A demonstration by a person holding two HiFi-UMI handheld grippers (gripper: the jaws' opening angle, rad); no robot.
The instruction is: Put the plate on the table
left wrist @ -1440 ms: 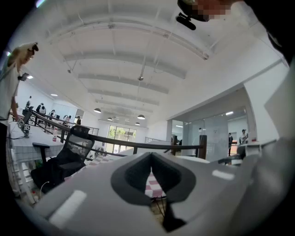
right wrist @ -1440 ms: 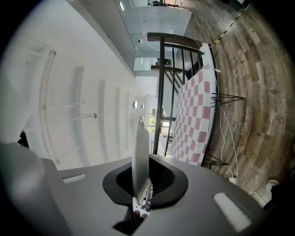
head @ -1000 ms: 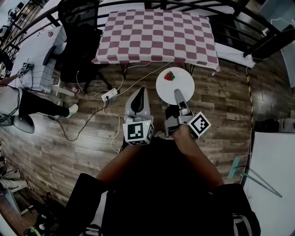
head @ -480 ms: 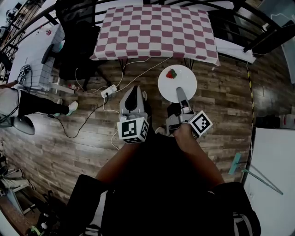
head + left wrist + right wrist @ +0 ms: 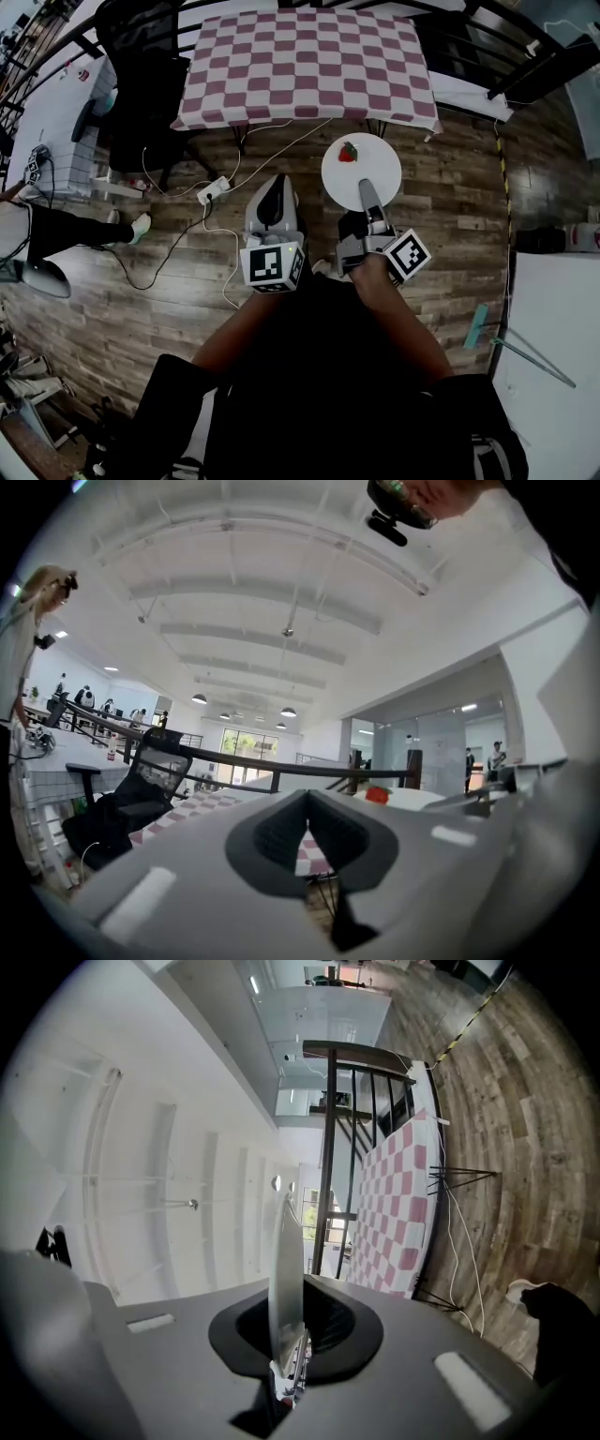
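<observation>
A white plate (image 5: 361, 167) with a red strawberry (image 5: 348, 152) on its far side hangs level over the wood floor, in front of the table with the red-and-white checked cloth (image 5: 300, 66). My right gripper (image 5: 366, 194) is shut on the plate's near rim. In the right gripper view the plate (image 5: 286, 1260) shows edge-on between the pads, with the checked cloth (image 5: 398, 1213) beyond. My left gripper (image 5: 277, 184) is beside it on the left, shut and empty. Its own view shows the strawberry (image 5: 377, 795) and plate (image 5: 422, 800) to the right.
A black office chair (image 5: 150, 84) stands at the table's left corner. A power strip (image 5: 220, 189) and white cables lie on the floor under the near edge. A dark railing (image 5: 469, 28) runs behind the table. A person's legs (image 5: 66, 225) are at far left, a white surface (image 5: 553, 356) at right.
The left gripper has shifted slightly left. The right gripper keeps the same hold on the plate, and the table has slid a little to the left in view.
</observation>
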